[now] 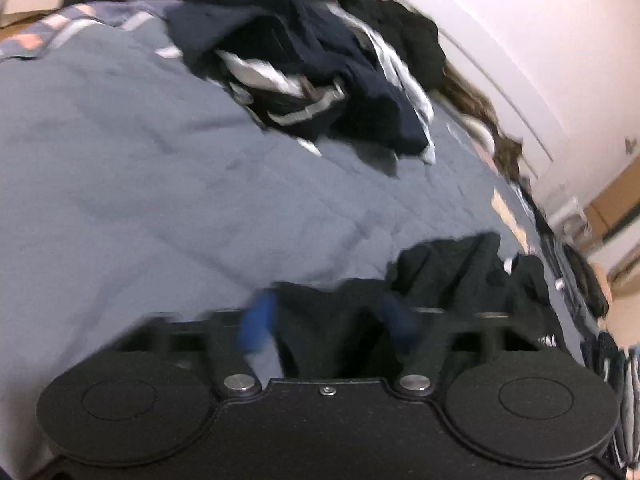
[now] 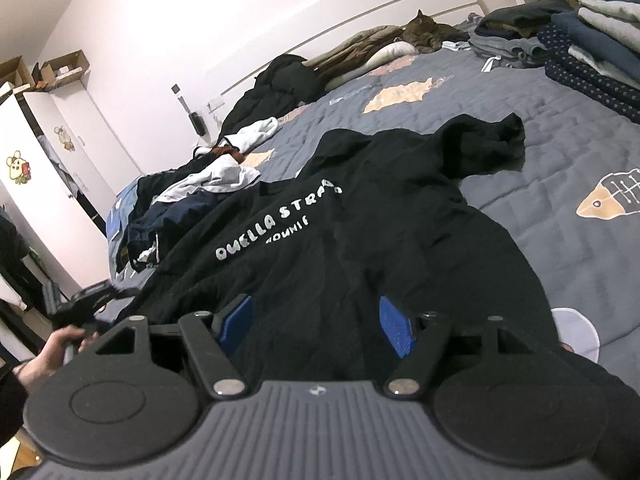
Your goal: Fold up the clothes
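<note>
On the quilt [image 2: 540, 128]: black shirt [image 2: 360, 232] spread out, print up.
Unfolded pile [image 2: 192, 192] lies at 10 o'clock of the shirt, folded stack [image 2: 600, 40] at 2 o'clock. Right gripper [image 2: 316, 320] is released, pads apart over the shirt's 6 o'clock edge. Left gripper [image 1: 324, 320] is blurred, pads apart, black cloth between them.

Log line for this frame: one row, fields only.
task: fold clothes | left gripper: open, black fabric between pads | right gripper: open, over black T-shirt | surface: grey bedspread
</note>
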`<state>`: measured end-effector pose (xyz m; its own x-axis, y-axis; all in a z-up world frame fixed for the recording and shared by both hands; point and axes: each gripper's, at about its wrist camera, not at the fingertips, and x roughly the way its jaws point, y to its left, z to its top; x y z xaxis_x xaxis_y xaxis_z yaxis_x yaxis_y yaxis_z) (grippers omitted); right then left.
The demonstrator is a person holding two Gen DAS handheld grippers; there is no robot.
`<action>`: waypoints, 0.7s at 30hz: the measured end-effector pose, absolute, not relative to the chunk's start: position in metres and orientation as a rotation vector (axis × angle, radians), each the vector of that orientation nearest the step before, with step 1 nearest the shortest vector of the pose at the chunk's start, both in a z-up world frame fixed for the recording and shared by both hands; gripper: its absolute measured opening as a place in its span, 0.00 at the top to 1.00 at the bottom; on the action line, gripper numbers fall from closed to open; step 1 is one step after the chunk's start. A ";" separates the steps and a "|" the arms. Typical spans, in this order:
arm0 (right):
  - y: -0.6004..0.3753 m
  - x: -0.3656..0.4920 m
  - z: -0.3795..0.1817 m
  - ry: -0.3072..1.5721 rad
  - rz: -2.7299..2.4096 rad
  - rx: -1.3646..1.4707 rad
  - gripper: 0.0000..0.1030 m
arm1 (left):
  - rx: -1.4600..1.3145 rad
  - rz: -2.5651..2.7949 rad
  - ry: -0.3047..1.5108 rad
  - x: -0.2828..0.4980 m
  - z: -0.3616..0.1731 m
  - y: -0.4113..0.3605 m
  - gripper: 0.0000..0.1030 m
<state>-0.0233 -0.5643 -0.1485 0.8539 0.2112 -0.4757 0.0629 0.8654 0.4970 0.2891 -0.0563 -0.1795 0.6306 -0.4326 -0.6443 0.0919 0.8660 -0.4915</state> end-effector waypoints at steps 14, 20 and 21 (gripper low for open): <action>-0.555 -0.020 -0.152 0.573 0.114 0.501 0.33 | -0.278 -0.088 0.630 0.323 -0.107 -0.050 0.47; -0.555 -0.024 -0.148 0.559 0.126 0.510 0.33 | -0.449 -0.093 0.708 0.262 -0.136 -0.012 0.35; -0.554 -0.024 -0.147 0.555 0.129 0.513 0.33 | -0.465 -0.120 0.738 0.252 -0.145 -0.014 0.35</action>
